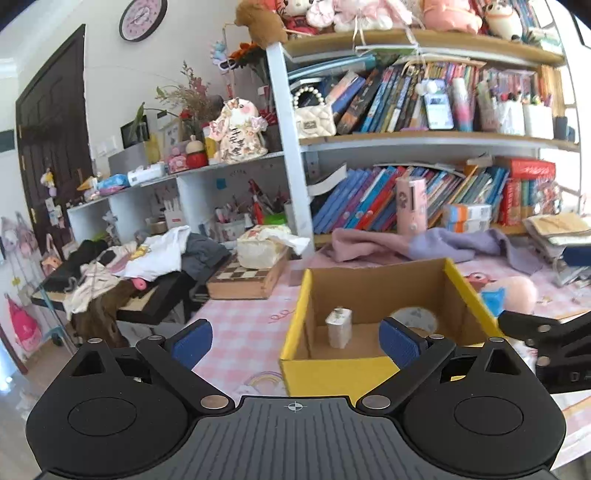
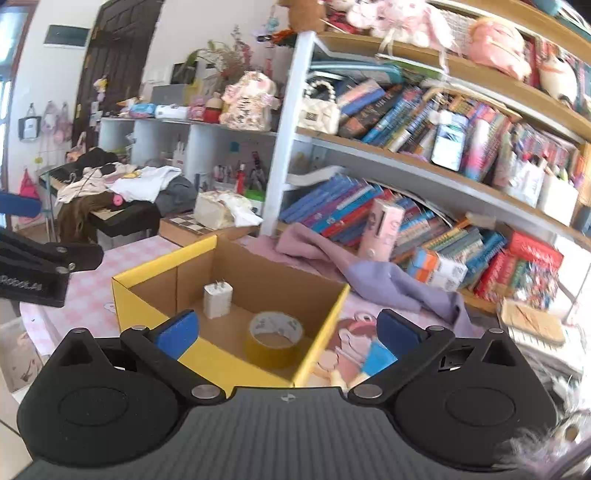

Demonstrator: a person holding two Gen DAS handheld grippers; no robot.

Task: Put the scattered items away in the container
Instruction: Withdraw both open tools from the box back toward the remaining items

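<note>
Child's bedroom: bookshelves (image 1: 424, 136), plush toys (image 1: 369, 13).

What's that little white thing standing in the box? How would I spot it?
Find the open yellow-edged cardboard box on the pink checked tablecloth. Inside, near its back wall, stands a small white wall charger with two metal prongs pointing up. Its only neighbour is a flat yellowish tape roll.
</note>
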